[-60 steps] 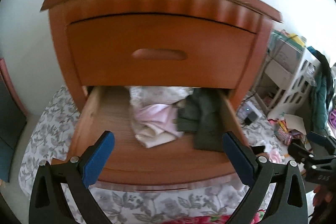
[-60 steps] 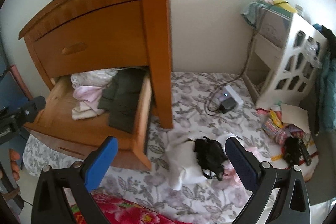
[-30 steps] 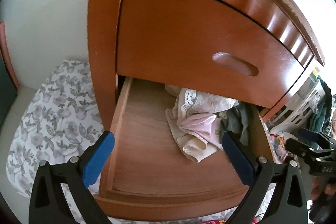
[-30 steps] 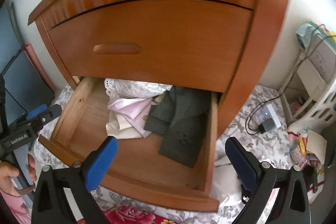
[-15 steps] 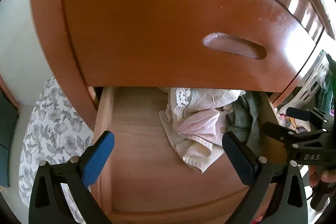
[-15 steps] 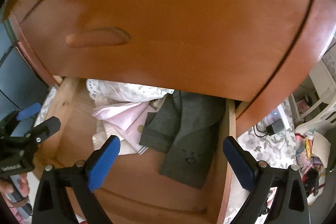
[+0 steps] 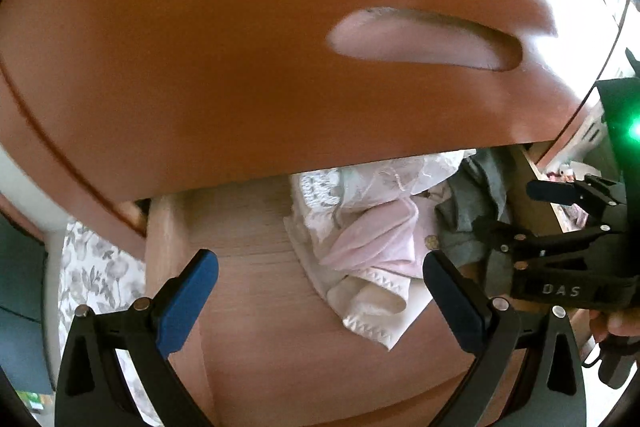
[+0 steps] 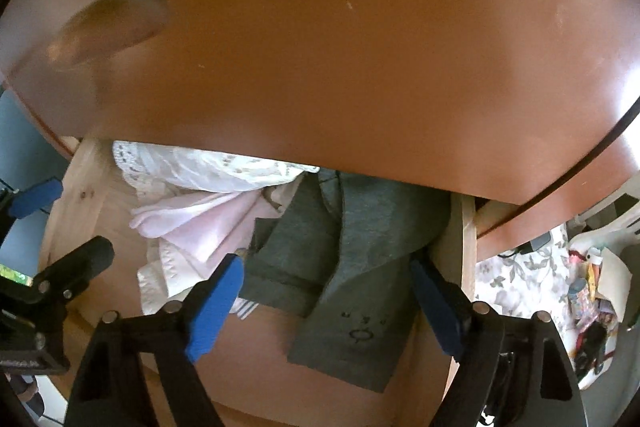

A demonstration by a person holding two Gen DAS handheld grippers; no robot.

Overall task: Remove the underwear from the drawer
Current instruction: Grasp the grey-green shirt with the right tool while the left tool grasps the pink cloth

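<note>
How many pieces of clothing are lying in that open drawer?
4 that I can tell apart: a white lace piece at the back, a pink one in front, a cream one beneath it, and a grey garment on the right. More may be hidden.

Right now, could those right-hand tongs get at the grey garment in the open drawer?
Probably yes. The right tongs hang just above the grey garment, their jaws apart and lately narrowing, with nothing between them. The lower drawer is pulled out; only the garment's back end hides under the upper drawer front.
</note>
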